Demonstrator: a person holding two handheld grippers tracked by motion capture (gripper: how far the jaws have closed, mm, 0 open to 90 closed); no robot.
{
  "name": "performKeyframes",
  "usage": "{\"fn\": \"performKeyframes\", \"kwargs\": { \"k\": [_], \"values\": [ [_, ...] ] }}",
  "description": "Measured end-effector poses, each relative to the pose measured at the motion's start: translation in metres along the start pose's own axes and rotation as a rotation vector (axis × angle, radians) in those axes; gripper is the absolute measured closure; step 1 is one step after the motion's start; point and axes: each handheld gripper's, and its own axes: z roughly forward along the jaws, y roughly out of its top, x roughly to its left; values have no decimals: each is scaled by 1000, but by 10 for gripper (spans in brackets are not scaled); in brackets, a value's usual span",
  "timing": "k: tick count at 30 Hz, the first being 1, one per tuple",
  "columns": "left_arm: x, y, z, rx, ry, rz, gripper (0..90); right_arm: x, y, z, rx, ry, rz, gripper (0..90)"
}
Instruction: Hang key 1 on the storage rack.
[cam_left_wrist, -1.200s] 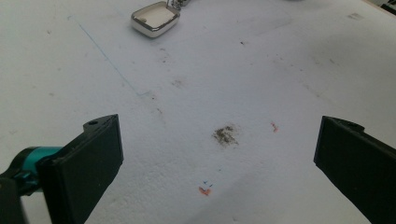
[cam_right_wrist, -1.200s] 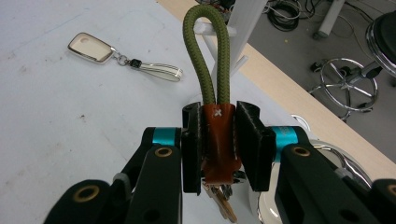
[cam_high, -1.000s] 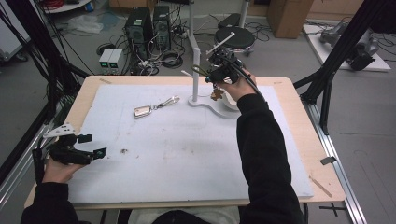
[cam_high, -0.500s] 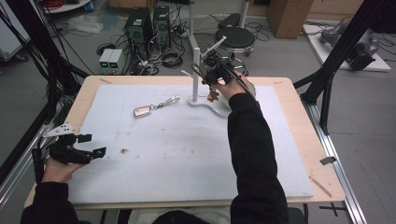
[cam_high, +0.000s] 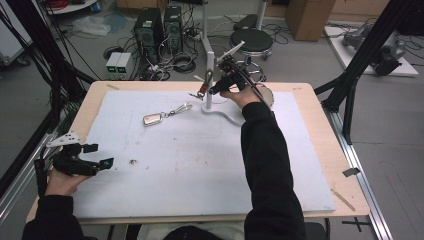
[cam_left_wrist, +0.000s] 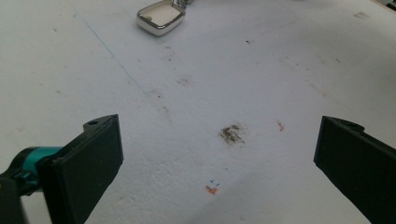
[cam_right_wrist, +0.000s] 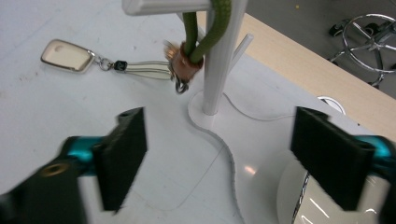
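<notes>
Green-loop keychain hangs on the white stand; both grippers are empty.

The right gripper (cam_right_wrist: 217, 158) has just been opening; its jaws stand wide with nothing between them, just in front of the white stand (cam_right_wrist: 218, 60). The keychain (cam_right_wrist: 187, 56) hangs from an arm of the stand beside the pole: olive-green cord loop, copper-coloured collar, small metal clasp, long axis vertical. No writing is readable. The left gripper (cam_left_wrist: 217, 158), well apart from the stand, is wide open and empty. A silver keychain (cam_high: 164, 115) lies flat near the stand.
</notes>
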Motion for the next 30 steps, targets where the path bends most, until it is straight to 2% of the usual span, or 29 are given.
{"fn": "performKeyframes", "kwargs": {
  "k": [2,4,10,13,30],
  "values": [
    [0,0,0,2,1,0,17,-3,-2,-1,-5,12,18,96],
    [1,0,0,3,3,0,17,-6,-7,-5,-25,-8,30,7],
    [1,0,0,5,9,0,18,-8,-19,-15,-61,-23,16,6],
    [0,0,0,9,9,3,17,-9,-30,-20,-90,-7,25,7],
    [1,0,1,9,11,-1,17,-12,-70,-33,-119,5,10,7]
  ]
}}
